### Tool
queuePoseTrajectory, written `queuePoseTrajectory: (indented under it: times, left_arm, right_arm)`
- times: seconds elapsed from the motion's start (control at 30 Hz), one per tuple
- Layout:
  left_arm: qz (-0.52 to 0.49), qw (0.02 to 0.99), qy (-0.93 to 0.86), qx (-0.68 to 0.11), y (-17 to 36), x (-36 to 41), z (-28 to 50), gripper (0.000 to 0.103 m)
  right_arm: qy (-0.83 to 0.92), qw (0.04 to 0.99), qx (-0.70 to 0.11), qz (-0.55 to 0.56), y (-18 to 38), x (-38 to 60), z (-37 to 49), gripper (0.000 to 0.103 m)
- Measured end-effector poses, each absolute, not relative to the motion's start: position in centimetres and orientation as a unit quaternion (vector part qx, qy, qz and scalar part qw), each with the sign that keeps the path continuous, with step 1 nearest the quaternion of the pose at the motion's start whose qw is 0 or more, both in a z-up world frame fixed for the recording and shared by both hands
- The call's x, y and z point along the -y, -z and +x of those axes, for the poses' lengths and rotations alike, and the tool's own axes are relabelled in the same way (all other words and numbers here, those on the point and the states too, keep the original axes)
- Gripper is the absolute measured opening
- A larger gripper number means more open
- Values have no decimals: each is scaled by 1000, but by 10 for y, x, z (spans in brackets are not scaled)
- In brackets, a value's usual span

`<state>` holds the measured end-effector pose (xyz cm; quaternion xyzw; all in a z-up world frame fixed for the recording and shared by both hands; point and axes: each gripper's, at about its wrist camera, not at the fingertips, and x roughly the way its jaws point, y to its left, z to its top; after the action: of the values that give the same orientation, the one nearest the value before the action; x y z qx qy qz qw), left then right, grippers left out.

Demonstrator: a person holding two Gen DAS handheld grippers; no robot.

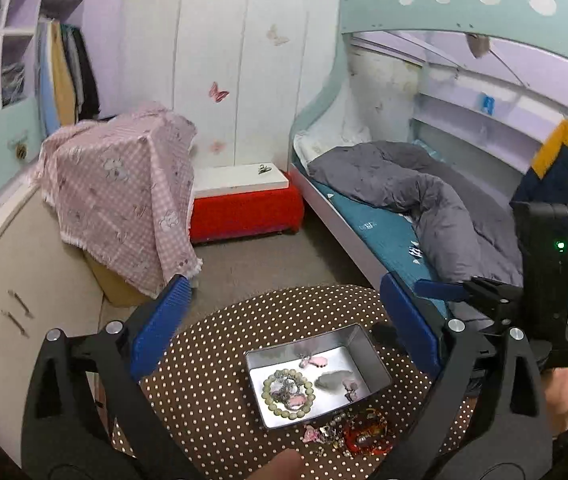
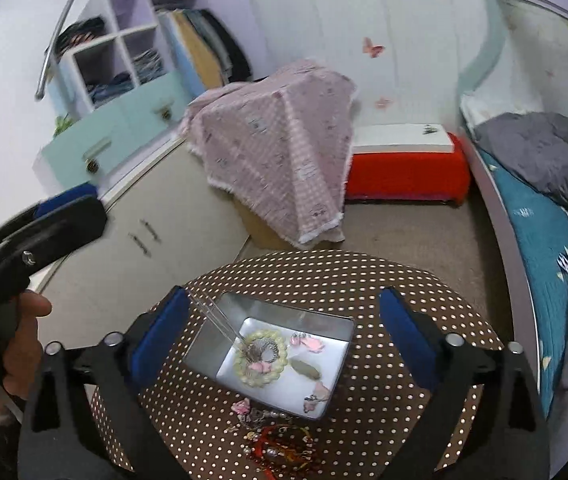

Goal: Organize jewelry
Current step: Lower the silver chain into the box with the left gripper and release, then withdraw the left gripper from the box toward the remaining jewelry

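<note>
Room: bedroom, one teal bunk bed point(image 1: 367, 220), one red bench point(image 2: 407, 176).
Surface: one brown white-dotted round table point(image 1: 220, 344).
Container: one open rectangular silver metal tin point(image 2: 212, 344) on the table.
In tin: one pale green bead bracelet point(image 1: 287, 393), several small pink charms.
Outside tin: one tangled heap of red and pearl jewelry point(image 2: 280, 440), just beside its near edge.
Left gripper point(image 1: 284, 316): spread wide, nothing between.
Right gripper point(image 2: 284, 316): spread wide, empty, over the tin.

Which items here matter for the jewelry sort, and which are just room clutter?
Job: metal tin, pale bead bracelet inside it, loose jewelry pile on the dotted tabletop.
Clutter: pink checked cloth, red bench, grey duvet, yellow-navy jacket.
</note>
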<state>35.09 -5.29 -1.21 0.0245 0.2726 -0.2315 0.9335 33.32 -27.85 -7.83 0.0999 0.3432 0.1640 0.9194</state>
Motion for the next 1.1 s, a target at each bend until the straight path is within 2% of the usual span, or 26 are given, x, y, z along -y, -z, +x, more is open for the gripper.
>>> queuePoseTrajectory:
  times: [0.3, 1.1]
  left_arm:
    - [13, 944, 184, -273, 36, 22, 324, 94]
    - [-28, 950, 151, -271, 90, -39, 257, 95]
  right_arm:
    - [-137, 925, -334, 121, 87, 297, 308, 95]
    - [-70, 938, -333, 65, 97, 270, 241, 95]
